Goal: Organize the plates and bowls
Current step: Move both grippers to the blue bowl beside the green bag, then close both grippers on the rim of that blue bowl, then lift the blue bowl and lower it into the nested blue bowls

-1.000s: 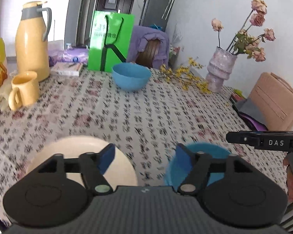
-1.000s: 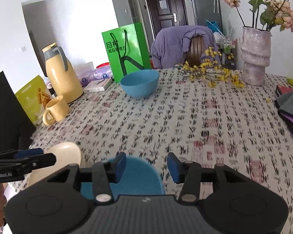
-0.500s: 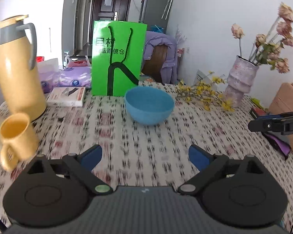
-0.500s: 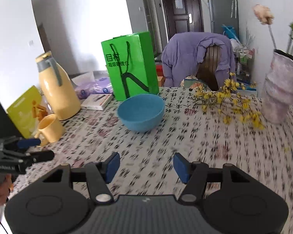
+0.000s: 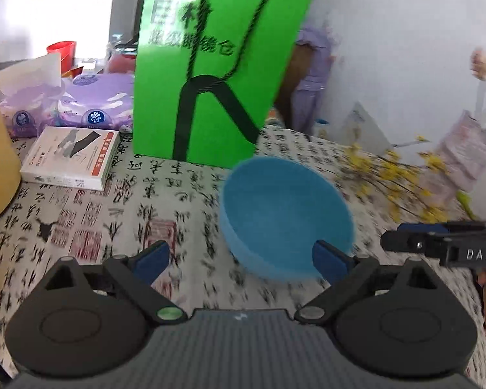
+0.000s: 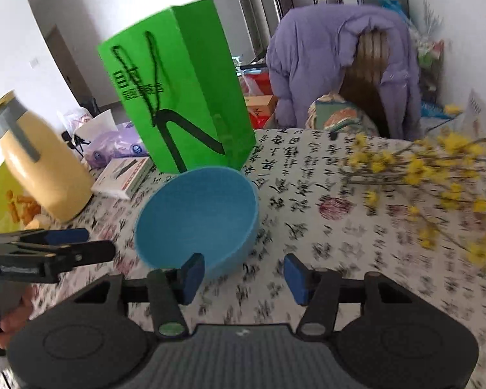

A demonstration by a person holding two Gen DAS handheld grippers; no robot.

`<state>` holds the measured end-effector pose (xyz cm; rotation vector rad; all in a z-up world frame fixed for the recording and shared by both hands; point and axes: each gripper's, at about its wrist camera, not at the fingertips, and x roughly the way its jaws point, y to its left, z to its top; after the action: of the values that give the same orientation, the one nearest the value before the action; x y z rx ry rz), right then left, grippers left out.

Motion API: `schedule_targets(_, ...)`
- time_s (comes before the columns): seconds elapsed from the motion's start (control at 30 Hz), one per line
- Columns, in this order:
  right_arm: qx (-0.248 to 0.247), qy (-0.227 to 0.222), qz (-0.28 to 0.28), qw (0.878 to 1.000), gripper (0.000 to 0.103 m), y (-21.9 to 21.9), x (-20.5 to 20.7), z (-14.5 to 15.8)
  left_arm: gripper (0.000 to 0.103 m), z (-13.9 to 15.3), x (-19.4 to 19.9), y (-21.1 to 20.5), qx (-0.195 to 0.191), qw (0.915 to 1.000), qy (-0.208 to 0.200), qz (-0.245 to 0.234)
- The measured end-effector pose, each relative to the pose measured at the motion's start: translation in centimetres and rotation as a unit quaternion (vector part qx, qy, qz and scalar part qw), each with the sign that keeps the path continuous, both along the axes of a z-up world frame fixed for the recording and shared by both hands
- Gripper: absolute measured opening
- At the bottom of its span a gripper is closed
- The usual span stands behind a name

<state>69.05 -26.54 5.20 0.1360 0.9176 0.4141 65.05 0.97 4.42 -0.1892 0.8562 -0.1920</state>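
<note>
Left wrist view: the blue bowl (image 5: 286, 217) is seen on the patterned tablecloth (image 5: 113, 214), just in front of the green paper bag (image 5: 217, 74), mouth facing up and tipped a bit toward the camera. It's round, so no long axis can really be called. The left gripper (image 5: 243, 256) is spread wide and has just been closing slightly; the bowl's near side sits between the pads, not pinched. A white box (image 5: 71, 157) is left of the bag.

Right wrist view: the same bowl is in front of the bag, upright. The right gripper (image 6: 243, 275) is held about half open, its left pad (image 6: 191, 274) overlapping the bowl's near rim; contact can't be told. Jaws have just been narrowing. A yellow thermos (image 6: 39, 165) is left of the bag.
</note>
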Motion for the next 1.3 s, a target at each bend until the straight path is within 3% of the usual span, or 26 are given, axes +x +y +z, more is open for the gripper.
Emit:
schedule_targets(0.1, 0.009, 0.005, -0.004, 1.000, 0.049, 0.6, 2.3, -1.5, 0.073, -0.9, 2.6, 0.0, 0.011, 0.9997, 0.009, 0.022)
schedule_targets(0.2, 0.016, 0.007, -0.004, 1.000, 0.034, 1.1, 3.7, -2.6, 0.057, -1.7, 4.3, 0.3, 0.013, 0.9993, 0.017, 0.032)
schedule_targets(0.3, 0.016, 0.019, -0.006, 1.000, 0.020, 1.5, 4.9, -3.7, 0.028, -2.6, 5.2, 0.2, 0.015, 0.9990, 0.030, 0.031)
schedule_targets(0.33, 0.016, 0.021, -0.006, 1.000, 0.016, 1.6, 5.2, -4.0, 0.024, -2.8, 5.4, 0.2, 0.014, 0.9991, 0.033, 0.025)
schedule_targets(0.47, 0.019, 0.025, -0.009, 0.999, 0.014, 1.9, 5.5, -4.6, 0.012, -3.0, 5.3, -0.6, 0.021, 0.9992, 0.033, -0.001)
schedule_targets(0.6, -0.002, 0.026, -0.011, 1.000, 0.010, 2.4, 5.4, -4.2, 0.009, -2.3, 4.7, -1.5, 0.045, 0.9986, 0.029, -0.002)
schedule_targets(0.73, 0.013, 0.021, -0.023, 0.999, 0.007, 1.4, 4.8, -3.1, 0.009, -0.9, 3.5, -1.4, 0.031, 0.9991, 0.026, -0.012)
schedule_targets(0.87, 0.007, 0.016, -0.022, 1.000, 0.007, 1.0, 2.8, -1.0, 0.009, 1.8, 1.2, -2.2, 0.041, 0.9990, 0.005, -0.019)
schedule_targets(1.3, -0.020, -0.023, -0.015, 0.999, 0.007, -0.1, -10.4, 9.0, 0.009, 9.8, -12.5, -4.8, 0.053, 0.9972, -0.037, -0.038)
